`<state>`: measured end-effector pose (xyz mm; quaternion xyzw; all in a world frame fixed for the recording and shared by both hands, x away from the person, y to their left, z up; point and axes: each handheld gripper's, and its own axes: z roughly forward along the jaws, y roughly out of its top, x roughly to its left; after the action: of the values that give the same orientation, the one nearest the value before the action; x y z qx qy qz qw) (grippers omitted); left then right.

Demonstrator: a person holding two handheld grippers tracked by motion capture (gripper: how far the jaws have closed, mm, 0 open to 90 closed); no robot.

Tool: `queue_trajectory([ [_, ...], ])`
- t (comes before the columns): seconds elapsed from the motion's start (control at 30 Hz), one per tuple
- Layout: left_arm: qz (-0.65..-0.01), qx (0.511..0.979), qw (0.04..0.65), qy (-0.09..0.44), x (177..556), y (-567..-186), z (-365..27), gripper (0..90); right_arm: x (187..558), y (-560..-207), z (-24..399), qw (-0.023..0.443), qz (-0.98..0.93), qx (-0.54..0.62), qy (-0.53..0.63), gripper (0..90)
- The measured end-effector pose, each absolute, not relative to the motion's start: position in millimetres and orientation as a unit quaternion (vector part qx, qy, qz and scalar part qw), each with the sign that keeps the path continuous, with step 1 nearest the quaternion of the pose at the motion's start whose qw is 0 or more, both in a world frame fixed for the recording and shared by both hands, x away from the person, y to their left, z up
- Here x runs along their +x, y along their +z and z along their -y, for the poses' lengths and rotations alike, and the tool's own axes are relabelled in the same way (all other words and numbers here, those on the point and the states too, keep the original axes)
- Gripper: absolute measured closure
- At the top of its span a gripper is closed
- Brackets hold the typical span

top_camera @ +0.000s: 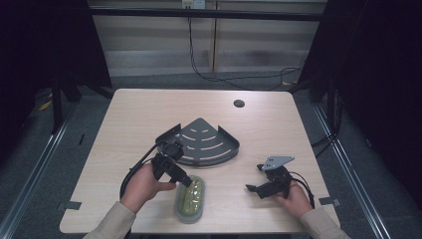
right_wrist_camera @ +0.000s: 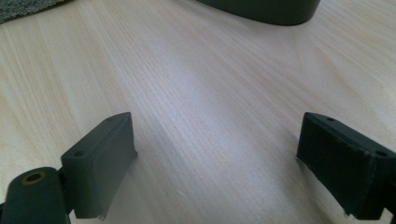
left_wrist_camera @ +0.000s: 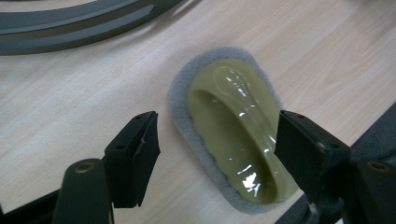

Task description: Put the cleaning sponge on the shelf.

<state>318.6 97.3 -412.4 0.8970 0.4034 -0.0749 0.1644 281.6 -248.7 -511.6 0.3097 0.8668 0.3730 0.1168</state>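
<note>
Olive-green scrubber [left_wrist_camera: 233,130] sits between your left gripper's [left_wrist_camera: 217,149] spread, untouching jaws, while overhead your right gripper [top_camera: 260,185], jaws released, rests at four o'clock of the rack [top_camera: 206,142].

Scrubber under my tongs: glossy olive plastic handle [left_wrist_camera: 238,126], fuzzy grey pad [left_wrist_camera: 184,88]. Rack [top_camera: 209,142]: matt grey metal. Table [top_camera: 139,114]: pale smooth wood.

My left gripper [left_wrist_camera: 217,149] rises from the bottom of the frame, jaws spread wide apart. Between them, right of centre, lies an olive-green scrubber [left_wrist_camera: 233,126] with a glossy moulded handle and grey pad underneath, flat on the pale wooden table [left_wrist_camera: 74,93]. Neither pad touches it. Upper left, I see a dark slotted metal rack [left_wrist_camera: 70,21].
</note>
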Motion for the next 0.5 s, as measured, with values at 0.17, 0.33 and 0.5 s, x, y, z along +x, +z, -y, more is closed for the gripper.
queue_trajectory([
  [0.17,-0.401,0.898,0.163,-0.08,312.7,-412.0,-88.6,31.2,281.6,-511.7,248.7,0.117,-0.867,0.31,0.373,10.7],
  [0.33,-0.395,0.901,0.155,-0.087,308.4,-414.4,-81.3,33.6,281.6,-511.7,248.7,0.117,-0.867,0.31,0.373,10.7],
  [0.5,-0.401,0.9,0.139,-0.098,307.1,-420.1,-78.0,38.4,281.6,-511.7,248.7,0.117,-0.867,0.31,0.373,10.7],
])
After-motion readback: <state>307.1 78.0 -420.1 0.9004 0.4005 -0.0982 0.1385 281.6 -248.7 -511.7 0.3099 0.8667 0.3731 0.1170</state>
